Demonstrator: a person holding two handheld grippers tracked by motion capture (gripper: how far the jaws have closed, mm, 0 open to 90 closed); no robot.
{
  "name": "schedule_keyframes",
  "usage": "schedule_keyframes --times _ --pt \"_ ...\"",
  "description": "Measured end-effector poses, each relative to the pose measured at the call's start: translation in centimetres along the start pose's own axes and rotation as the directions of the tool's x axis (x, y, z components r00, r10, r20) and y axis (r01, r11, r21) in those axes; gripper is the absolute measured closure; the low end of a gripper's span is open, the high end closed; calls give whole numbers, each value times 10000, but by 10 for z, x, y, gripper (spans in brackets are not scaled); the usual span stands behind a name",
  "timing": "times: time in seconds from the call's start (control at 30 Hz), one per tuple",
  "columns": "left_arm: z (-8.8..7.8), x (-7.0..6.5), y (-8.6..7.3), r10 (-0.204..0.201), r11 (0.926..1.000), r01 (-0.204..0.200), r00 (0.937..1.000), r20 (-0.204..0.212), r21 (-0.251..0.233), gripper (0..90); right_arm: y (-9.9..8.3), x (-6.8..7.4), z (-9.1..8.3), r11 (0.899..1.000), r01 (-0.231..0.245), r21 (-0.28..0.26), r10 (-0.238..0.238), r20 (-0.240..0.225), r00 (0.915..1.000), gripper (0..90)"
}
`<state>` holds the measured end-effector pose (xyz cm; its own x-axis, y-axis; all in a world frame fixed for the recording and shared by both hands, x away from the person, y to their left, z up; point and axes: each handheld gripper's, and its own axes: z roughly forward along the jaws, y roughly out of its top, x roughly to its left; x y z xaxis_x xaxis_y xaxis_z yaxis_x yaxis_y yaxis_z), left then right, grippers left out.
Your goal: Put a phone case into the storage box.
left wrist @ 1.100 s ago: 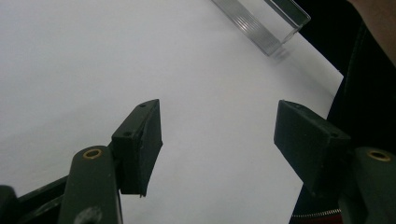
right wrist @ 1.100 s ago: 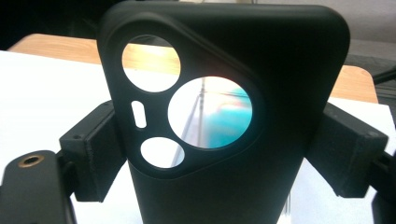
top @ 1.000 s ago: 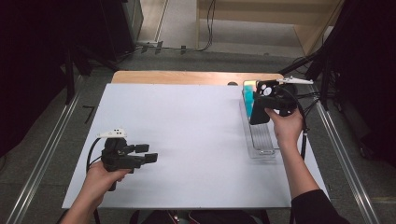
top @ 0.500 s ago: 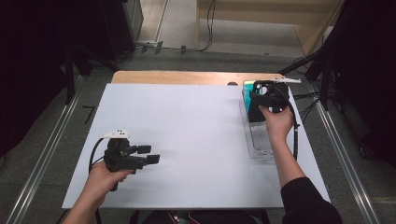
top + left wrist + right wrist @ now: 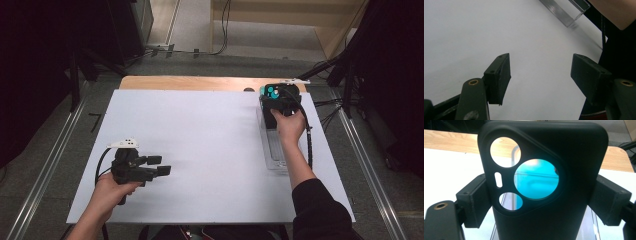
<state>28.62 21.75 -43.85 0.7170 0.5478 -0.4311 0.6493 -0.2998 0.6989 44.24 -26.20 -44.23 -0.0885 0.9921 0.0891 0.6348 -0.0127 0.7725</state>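
A black phone case [image 5: 564, 202] with round camera cut-outs stands upright between the jaws of my right gripper [image 5: 541, 200], whose pads press on its two sides. Something teal [image 5: 536, 180] shows through the largest cut-out. In the high view this right gripper [image 5: 276, 100] holds the phone case [image 5: 270, 106] over the far end of a clear plastic tray [image 5: 272, 150] at the table's right side. My left gripper [image 5: 159, 165] rests low at the near left, open with nothing between its jaws. In the left gripper view the left gripper [image 5: 544, 75] has bare white surface between its pads.
The white table board [image 5: 200, 140] stretches between the two hands. A wooden strip [image 5: 190, 82] runs along its far edge. The tray's corner [image 5: 566, 12] and the person's right forearm [image 5: 616, 12] appear far off in the left gripper view. Cables trail right of the table.
My right hand has carried the phone case leftward and a little lower, over the tray's far end. The left hand and its gripper have stayed put.
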Motion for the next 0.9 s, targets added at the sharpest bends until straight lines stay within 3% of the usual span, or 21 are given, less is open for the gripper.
schedule_keyframes --times 0.17,0.5,0.67,0.8,0.9 --pt "1 1 0 -37 10000 37 10000 22 73 326 3 -3 7 9995 -290 -110 291 53 9996 121" --pt "2 2 -1 -133 9999 132 9999 56 107 327 13 0 18 9995 -69 -308 79 322 9995 119" --pt "4 2 -1 -116 9997 114 9999 89 198 327 11 -1 23 9998 -25 -222 31 250 9997 110" --pt "5 2 0 -151 9998 149 9998 110 156 326 9 0 23 9993 285 -240 -280 225 9994 104" --pt "5 1 1 -96 9998 94 9999 124 170 326 9 -2 23 9992 215 -323 -216 -32 9998 90"
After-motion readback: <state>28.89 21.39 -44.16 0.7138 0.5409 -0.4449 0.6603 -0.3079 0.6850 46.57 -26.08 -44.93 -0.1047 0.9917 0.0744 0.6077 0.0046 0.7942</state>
